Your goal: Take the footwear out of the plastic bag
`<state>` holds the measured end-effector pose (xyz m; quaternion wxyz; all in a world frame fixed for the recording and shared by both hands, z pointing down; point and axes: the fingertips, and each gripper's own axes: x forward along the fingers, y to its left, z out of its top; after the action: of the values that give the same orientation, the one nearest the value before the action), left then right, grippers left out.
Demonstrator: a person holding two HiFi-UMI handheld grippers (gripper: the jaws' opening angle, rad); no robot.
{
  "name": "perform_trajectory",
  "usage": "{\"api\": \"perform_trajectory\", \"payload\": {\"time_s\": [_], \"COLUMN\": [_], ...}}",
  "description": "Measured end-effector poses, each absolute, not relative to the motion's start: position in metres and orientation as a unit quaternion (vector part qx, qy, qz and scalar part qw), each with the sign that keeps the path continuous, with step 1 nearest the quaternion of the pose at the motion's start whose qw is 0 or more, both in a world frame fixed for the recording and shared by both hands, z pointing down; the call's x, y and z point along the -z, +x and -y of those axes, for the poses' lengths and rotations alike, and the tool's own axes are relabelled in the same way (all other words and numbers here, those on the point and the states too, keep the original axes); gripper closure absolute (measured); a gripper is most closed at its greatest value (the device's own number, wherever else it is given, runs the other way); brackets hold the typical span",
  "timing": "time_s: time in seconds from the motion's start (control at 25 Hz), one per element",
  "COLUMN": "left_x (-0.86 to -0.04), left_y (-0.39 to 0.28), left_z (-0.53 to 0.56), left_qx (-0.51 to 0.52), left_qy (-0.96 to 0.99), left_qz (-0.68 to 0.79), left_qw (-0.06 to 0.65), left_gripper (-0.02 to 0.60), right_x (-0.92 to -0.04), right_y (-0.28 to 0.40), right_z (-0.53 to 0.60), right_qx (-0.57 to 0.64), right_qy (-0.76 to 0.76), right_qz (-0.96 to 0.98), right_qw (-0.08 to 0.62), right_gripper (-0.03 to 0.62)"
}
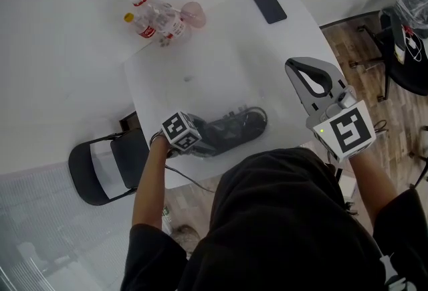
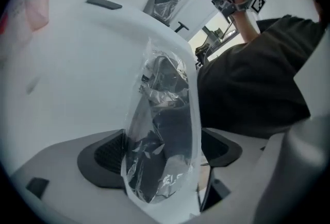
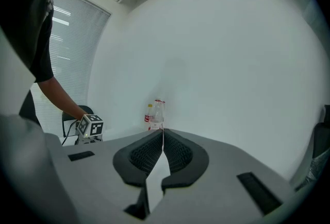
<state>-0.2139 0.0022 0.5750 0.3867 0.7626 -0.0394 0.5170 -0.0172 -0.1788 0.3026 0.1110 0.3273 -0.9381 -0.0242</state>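
Observation:
A dark shoe [image 1: 231, 128] lies inside a clear plastic bag [image 1: 251, 119] near the front edge of the white table [image 1: 221, 62]. My left gripper [image 1: 200, 139] is down at the bag's left end. In the left gripper view the bag [image 2: 165, 89] with the shoe [image 2: 162, 135] stands between the wide-apart jaws of the left gripper [image 2: 162, 152]; the dark pads [image 2: 100, 158] flank it without squeezing. My right gripper [image 1: 301, 72] hovers above the table's right side, away from the bag. The right gripper [image 3: 162, 134] is shut, with nothing in it.
Plastic bottles [image 1: 157, 21] and a pinkish cup [image 1: 192, 13] stand at the table's far left corner. A dark phone [image 1: 268, 5] lies at the far right corner. A black chair [image 1: 107, 166] stands left of the table, an office chair [image 1: 408, 35] at the right.

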Motion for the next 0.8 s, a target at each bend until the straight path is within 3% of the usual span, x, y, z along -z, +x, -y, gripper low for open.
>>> {"api": "perform_trajectory", "payload": {"time_s": [0.44, 0.64, 0.72, 0.8], "left_x": [-0.558, -0.523, -0.510, -0.524], "left_y": [-0.181, -0.174, -0.171, -0.166], "left_z": [-0.053, -0.043, -0.039, -0.049], "left_qx": [-0.381, -0.255, -0.221, -0.267], "left_qy": [0.751, 0.742, 0.736, 0.745], "left_qz": [-0.037, -0.072, -0.086, -0.087], "left_qw": [0.538, 0.616, 0.634, 0.605], "left_gripper": [0.137, 0.145, 0.273, 0.304], "right_x": [-0.316, -0.317, -0.316, -0.316], "right_y": [-0.028, -0.033, -0.034, -0.033], "right_z": [0.192, 0.192, 0.192, 0.190], "right_qx": [0.018, 0.026, 0.032, 0.034], "right_qy": [0.312, 0.303, 0.301, 0.301], "right_qz": [0.941, 0.944, 0.944, 0.944], "right_qw": [0.128, 0.131, 0.132, 0.129], "right_gripper": [0.574, 0.574, 0.574, 0.574]}}
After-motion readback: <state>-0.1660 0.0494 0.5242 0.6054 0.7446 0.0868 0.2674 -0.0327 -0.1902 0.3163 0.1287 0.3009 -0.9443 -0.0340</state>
